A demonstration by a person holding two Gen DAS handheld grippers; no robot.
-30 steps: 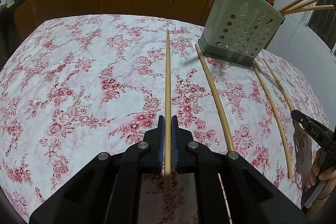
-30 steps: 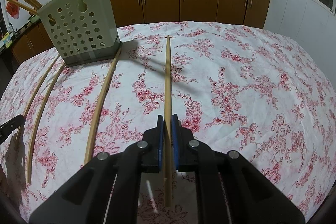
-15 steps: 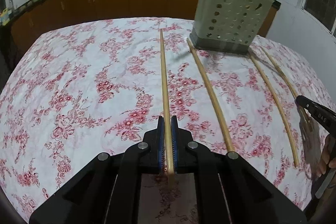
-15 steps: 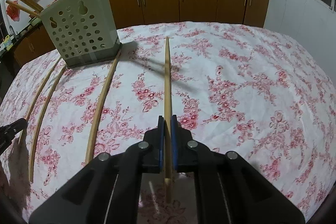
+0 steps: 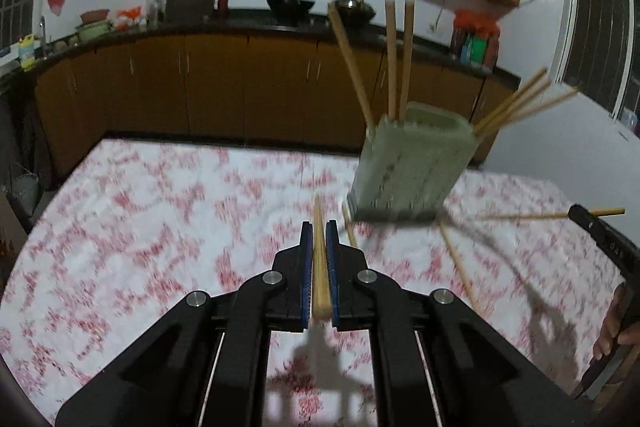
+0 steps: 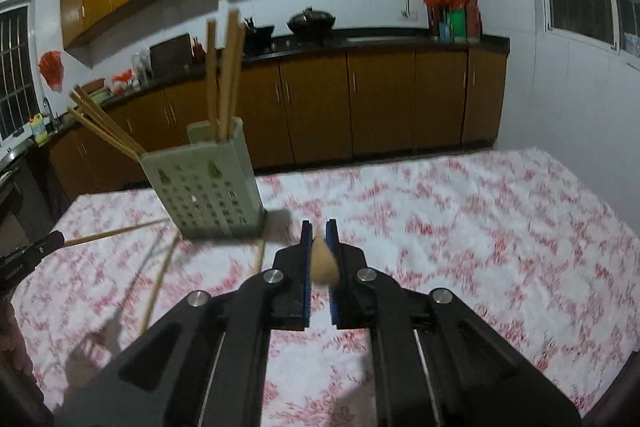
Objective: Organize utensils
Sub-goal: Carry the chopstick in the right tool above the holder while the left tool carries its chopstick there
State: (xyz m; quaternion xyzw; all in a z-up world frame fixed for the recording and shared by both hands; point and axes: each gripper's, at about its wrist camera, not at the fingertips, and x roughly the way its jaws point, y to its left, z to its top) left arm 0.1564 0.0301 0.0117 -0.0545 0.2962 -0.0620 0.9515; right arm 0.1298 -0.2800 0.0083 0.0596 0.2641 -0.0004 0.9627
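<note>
Both chopsticks are up off the flowered counter [image 5: 132,227] now, where a second ago they lay flat on it! The left tool [image 5: 319,259] is clenched on its chopstick [image 5: 320,267]; the right tool [image 6: 319,259] grips its chopstick [image 6: 323,263] too, both raised before the green holder [image 6: 204,187], with loose chopsticks [image 6: 158,279] on the cloth.

Dim kitchen: brown cabinets [image 6: 380,99], white tiled walls [image 6: 560,87], barred window [image 5: 596,23].
</note>
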